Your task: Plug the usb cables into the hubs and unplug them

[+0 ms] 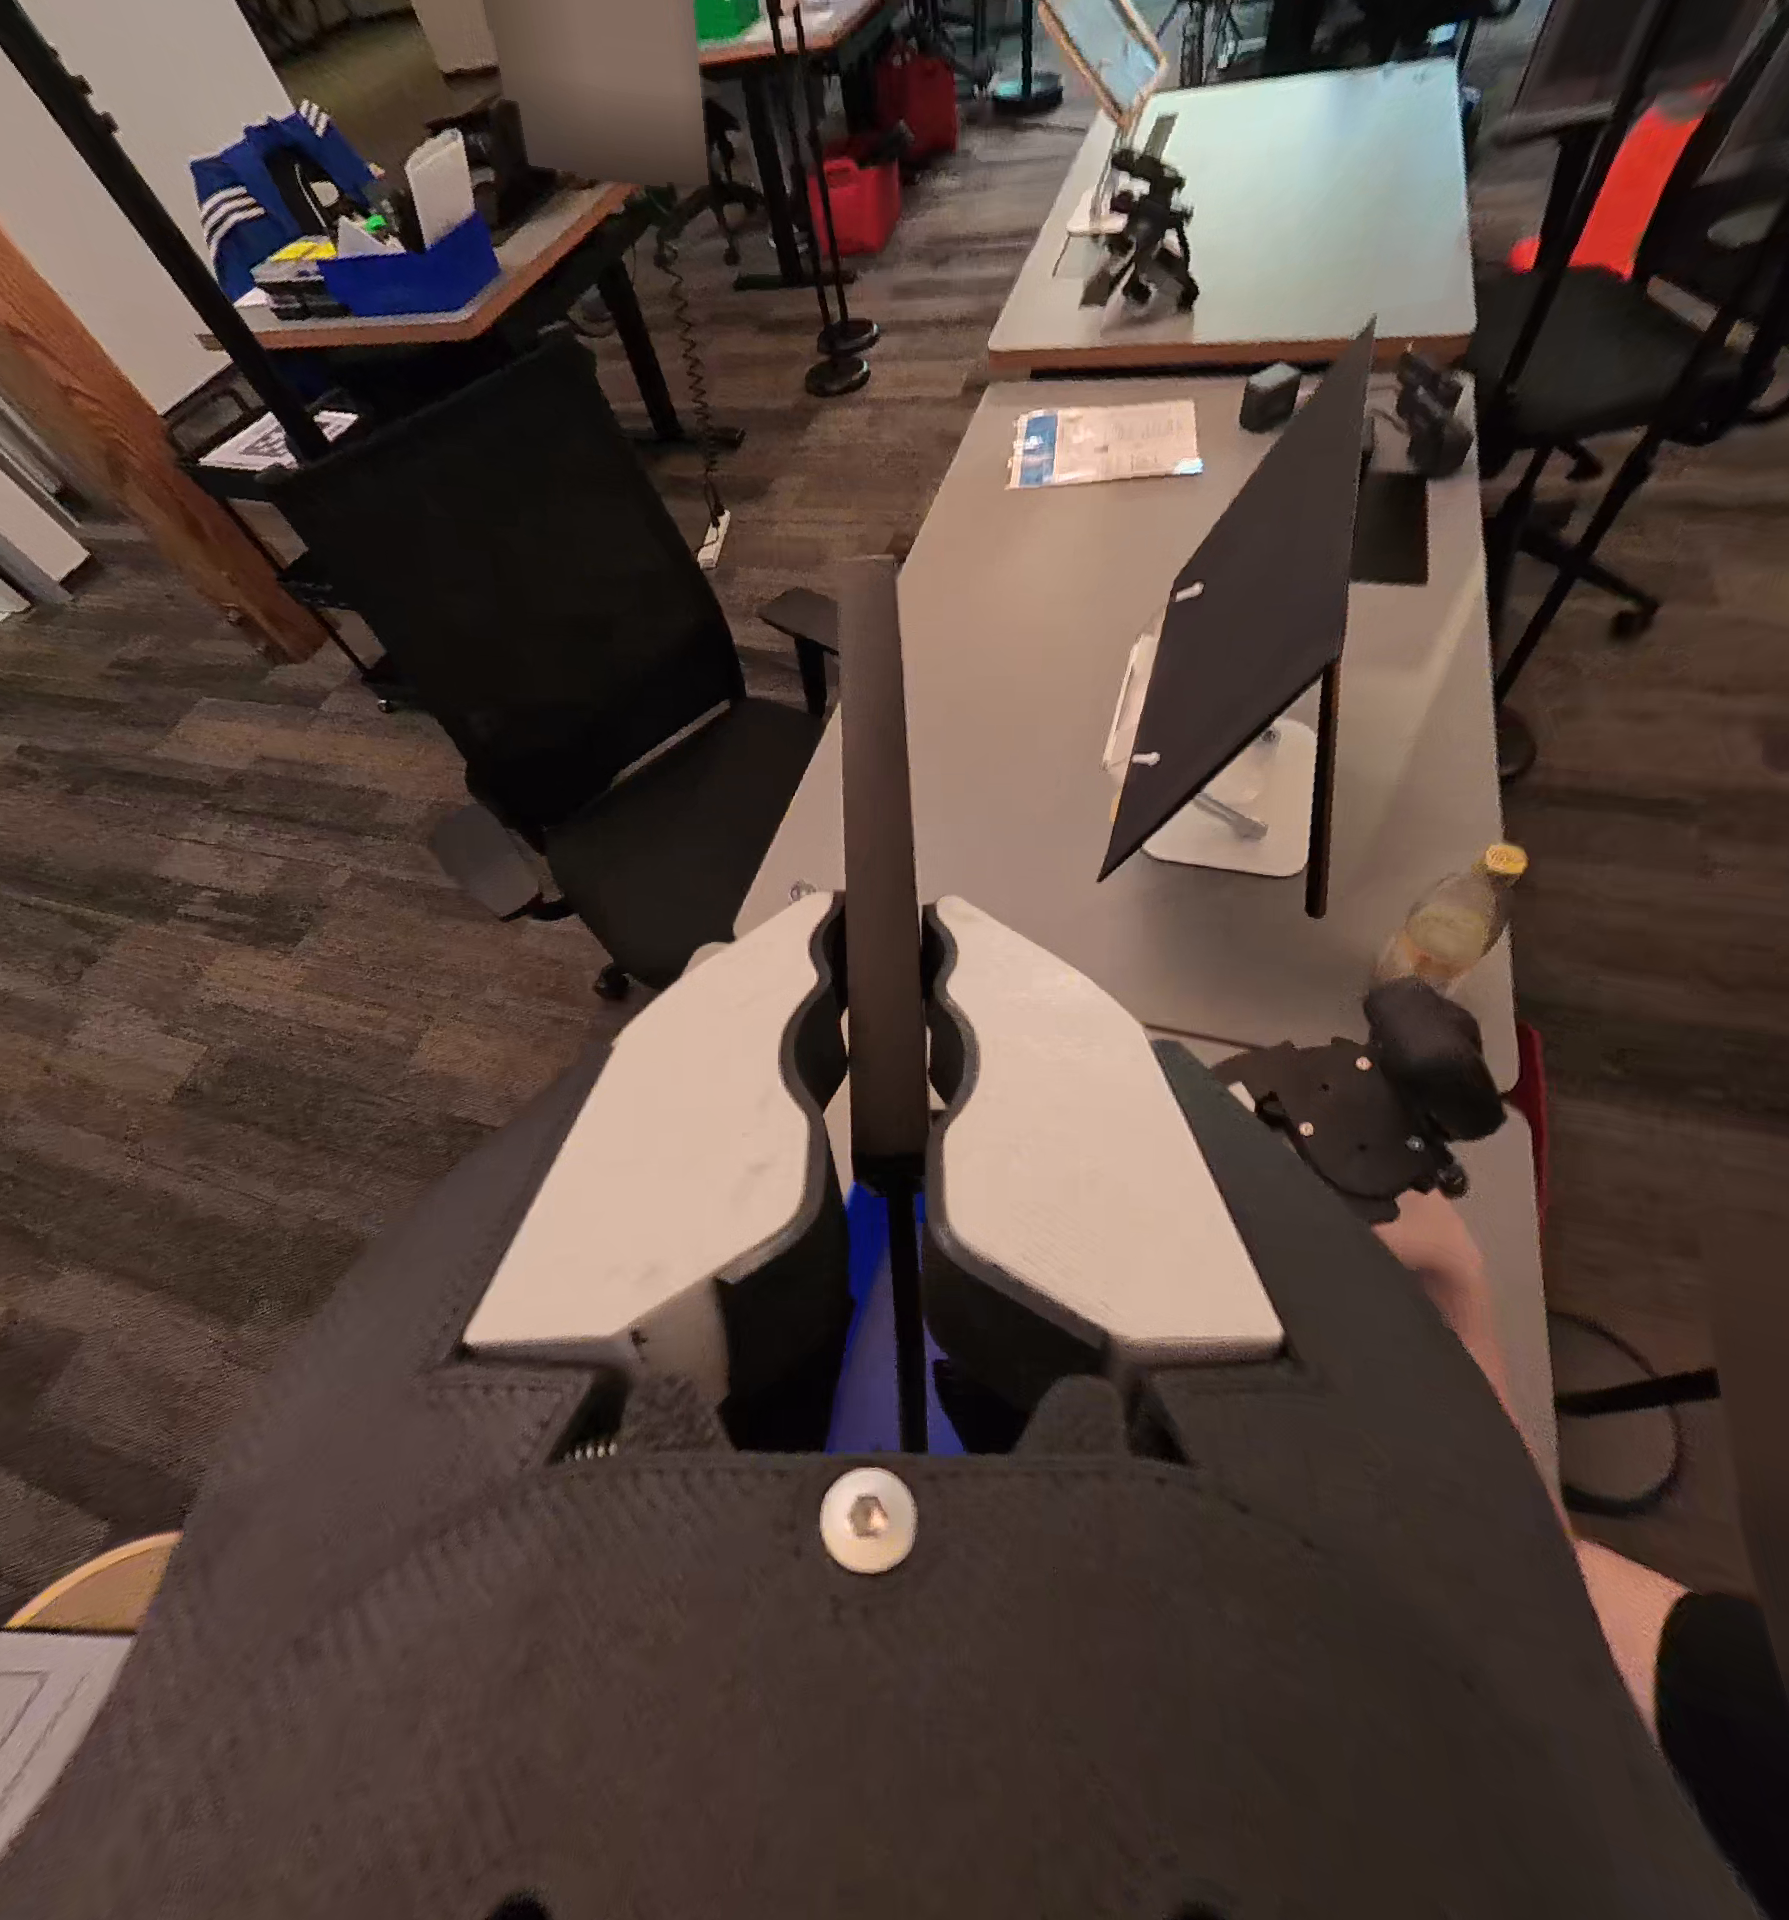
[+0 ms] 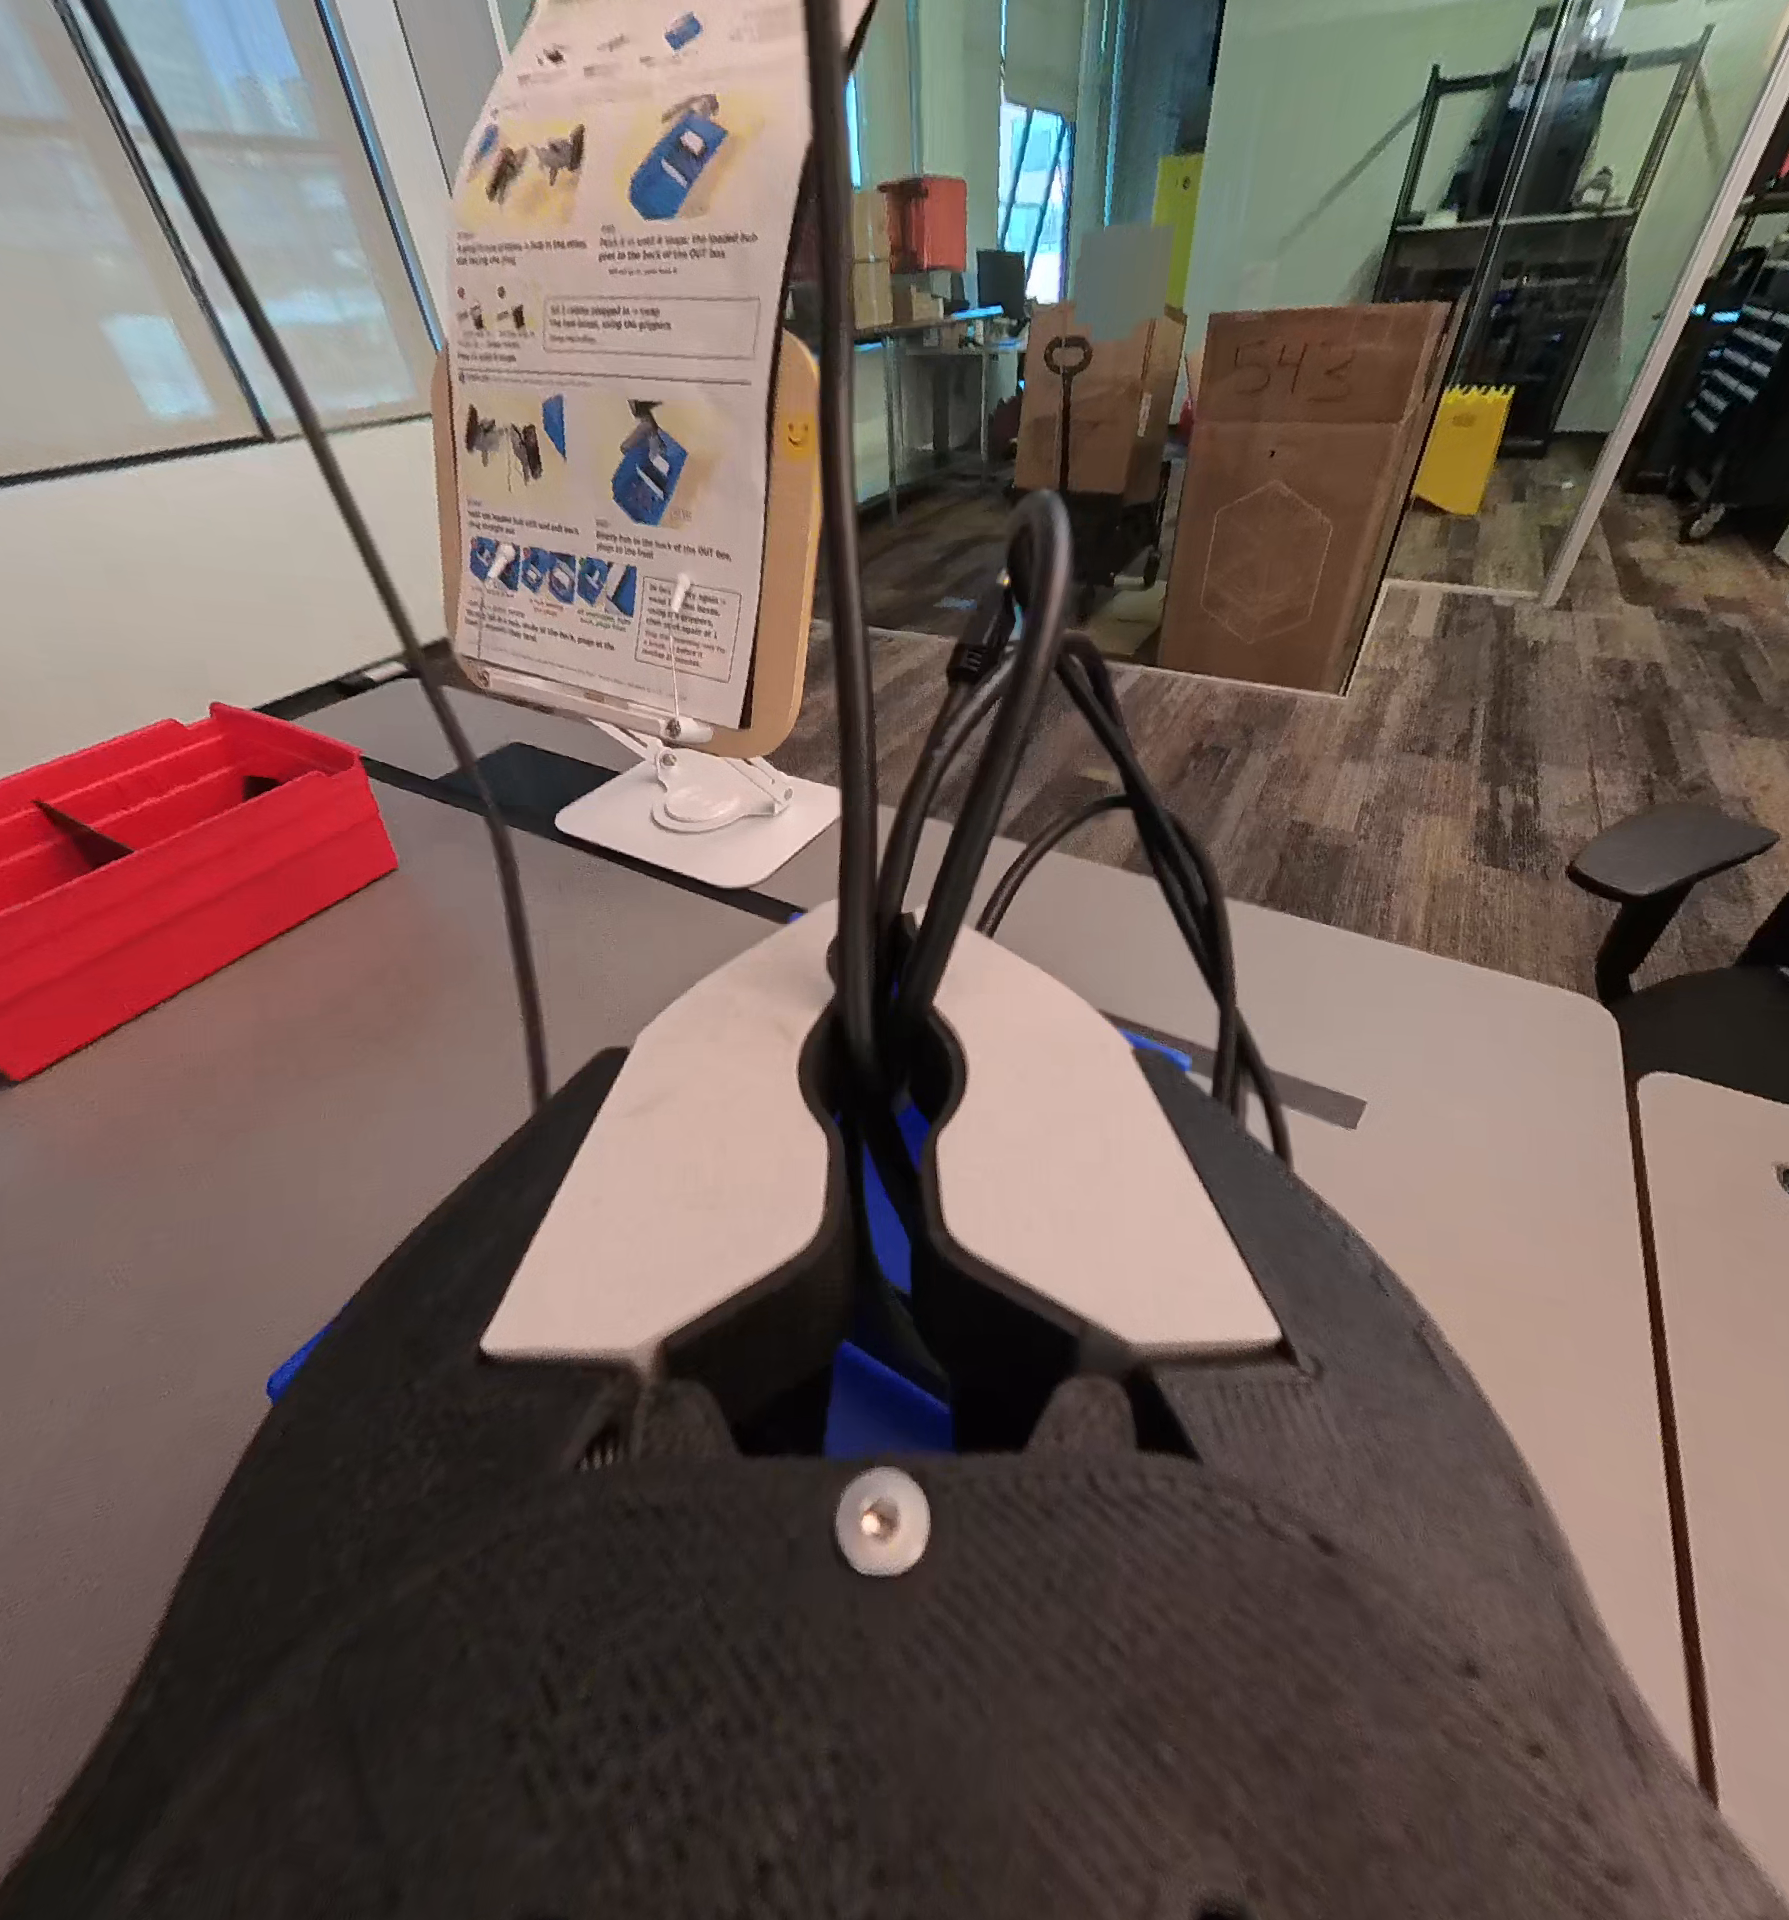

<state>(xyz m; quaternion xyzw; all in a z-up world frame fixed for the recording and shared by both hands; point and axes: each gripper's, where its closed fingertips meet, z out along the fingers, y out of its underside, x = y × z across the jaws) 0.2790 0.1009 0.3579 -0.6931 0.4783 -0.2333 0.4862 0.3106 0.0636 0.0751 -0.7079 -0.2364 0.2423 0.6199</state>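
In the left wrist view my left gripper [image 1: 882, 920] is shut on a long slim black hub [image 1: 872, 727]. The hub sticks out forward past the fingertips, above the grey table's [image 1: 1025, 644] edge. A thin black cable runs down from its near end over a blue bin [image 1: 874, 1351] below. In the right wrist view my right gripper [image 2: 874, 940] is shut on black usb cables [image 2: 838, 520] that rise out of the jaws. More cables loop [image 2: 1035, 582] up just behind the fingertips. The blue bin [image 2: 885, 1392] shows under the fingers.
A red divided bin [image 2: 142, 862] sits on the table at the left. An instruction sheet on a white stand [image 2: 620, 364] stands behind; its black back [image 1: 1254, 644] shows in the left view. A bottle [image 1: 1451, 920], a black bracket [image 1: 1368, 1101] and office chairs [image 1: 516, 582] are nearby. The grippers' ends are close to 30 cm from one another.
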